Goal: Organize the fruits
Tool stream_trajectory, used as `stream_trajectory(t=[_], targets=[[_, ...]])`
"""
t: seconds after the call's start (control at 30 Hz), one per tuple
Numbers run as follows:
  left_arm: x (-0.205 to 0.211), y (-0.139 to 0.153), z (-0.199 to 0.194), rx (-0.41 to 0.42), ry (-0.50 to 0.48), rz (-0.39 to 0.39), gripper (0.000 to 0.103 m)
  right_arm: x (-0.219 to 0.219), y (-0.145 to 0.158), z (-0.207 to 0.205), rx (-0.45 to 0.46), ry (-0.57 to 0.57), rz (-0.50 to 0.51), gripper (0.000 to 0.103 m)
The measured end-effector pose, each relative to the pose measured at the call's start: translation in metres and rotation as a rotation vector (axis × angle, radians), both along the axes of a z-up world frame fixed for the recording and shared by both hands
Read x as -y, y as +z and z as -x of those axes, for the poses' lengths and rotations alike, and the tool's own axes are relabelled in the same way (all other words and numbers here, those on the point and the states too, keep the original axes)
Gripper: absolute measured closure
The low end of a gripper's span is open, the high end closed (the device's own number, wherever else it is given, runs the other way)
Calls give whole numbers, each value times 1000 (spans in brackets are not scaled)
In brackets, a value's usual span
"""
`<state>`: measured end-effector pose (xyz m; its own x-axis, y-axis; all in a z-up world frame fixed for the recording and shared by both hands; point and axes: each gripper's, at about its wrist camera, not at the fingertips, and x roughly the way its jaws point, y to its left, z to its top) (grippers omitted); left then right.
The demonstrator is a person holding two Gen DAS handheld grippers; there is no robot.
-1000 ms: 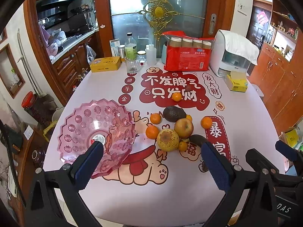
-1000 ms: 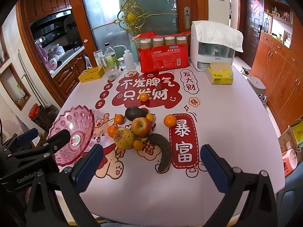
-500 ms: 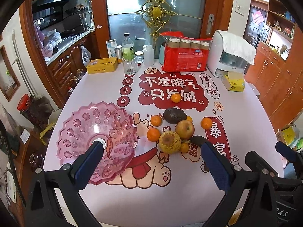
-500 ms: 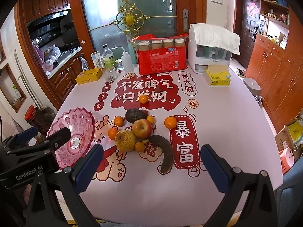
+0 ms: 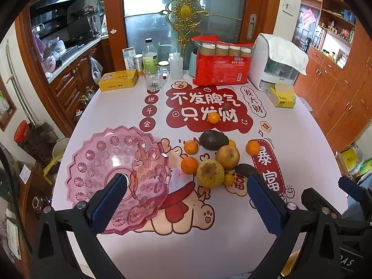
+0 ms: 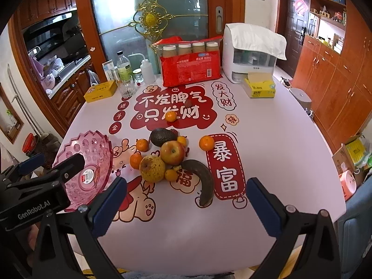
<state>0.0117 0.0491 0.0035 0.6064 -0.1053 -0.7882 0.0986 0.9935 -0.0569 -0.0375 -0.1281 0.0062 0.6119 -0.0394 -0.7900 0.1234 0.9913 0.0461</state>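
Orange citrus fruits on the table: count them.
6: one on the red banner, two left of the pile, one right, one behind the red apple, one before the yellow pear; others possibly hidden.

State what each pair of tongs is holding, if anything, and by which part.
Nothing is held. The left tongs and right tongs are both open above the table, and the fruit, such as the apple, lies untouched.

Both wrist fisheyes look down from the near table edge, side by side, sharing the scalloped pink plastic bowl (image 5: pixel 111 162) (image 6: pixel 93 162) and fruit.
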Motion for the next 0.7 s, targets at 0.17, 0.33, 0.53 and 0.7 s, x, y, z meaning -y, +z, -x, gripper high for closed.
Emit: stream_trajectory(t=[0.17, 0.33, 0.53, 0.7], targets=[[-5, -8, -1, -15, -14, 2, 1, -8, -3, 2, -15, -14, 9, 1], [-9, -16, -4, -36, -18, 18, 1, -11, -6, 3, -28, -23, 19, 1], [-14, -32, -13, -74, 0, 17, 1, -8, -10, 0, -42, -19, 31, 6], [-15, -46, -25, -101, 34, 12, 1, -2, -19, -18, -66, 20, 30, 10]])
